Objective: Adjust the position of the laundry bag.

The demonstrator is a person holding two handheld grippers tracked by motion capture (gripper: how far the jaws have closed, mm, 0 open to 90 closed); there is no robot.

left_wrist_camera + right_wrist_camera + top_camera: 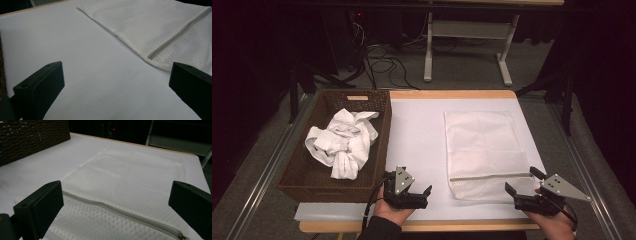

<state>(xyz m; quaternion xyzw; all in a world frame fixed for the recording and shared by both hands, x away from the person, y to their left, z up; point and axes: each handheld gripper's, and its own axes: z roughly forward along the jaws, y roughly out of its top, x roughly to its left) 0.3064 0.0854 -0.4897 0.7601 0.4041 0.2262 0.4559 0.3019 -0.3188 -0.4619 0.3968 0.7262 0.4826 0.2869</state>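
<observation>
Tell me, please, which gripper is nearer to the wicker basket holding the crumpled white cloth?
Left. The left gripper sits just off the near right corner of the wicker basket. The right gripper is far across the table, past the mesh bag.

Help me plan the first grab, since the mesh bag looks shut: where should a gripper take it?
Probably at the zipper pull, at the zipper's right end on the mesh bag, from the near edge with the right gripper. The bag lies flat; the pull alone stands proud.
</observation>
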